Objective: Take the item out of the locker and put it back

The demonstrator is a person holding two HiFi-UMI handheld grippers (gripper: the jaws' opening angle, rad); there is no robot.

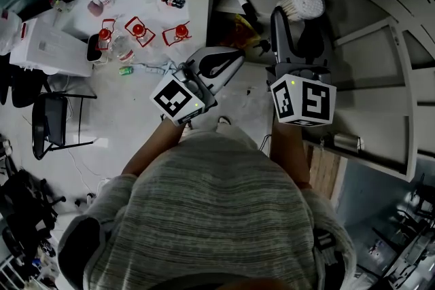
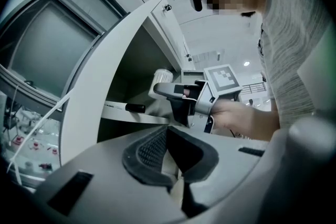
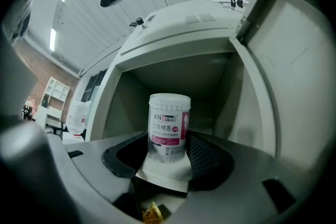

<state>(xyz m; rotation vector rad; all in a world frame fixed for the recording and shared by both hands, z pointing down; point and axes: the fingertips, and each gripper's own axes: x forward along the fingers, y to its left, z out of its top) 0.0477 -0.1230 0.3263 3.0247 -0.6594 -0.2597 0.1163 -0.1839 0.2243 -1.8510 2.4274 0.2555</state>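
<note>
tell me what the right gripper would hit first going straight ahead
The cotton swab jar, which stands between the right gripper's fingers; beyond it, probably the locker's back wall.

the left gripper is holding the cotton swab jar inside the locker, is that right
No, it is the right gripper that holds the cotton swab jar inside the locker, not the left. The right gripper view shows the jar between its jaws; the left gripper is shut on nothing.

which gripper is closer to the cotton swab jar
Right. The right gripper has its jaws closed on the cotton swab jar, reaching into the locker. The left gripper sits off to the jar's left, outside the locker, jaws together and empty.
</note>
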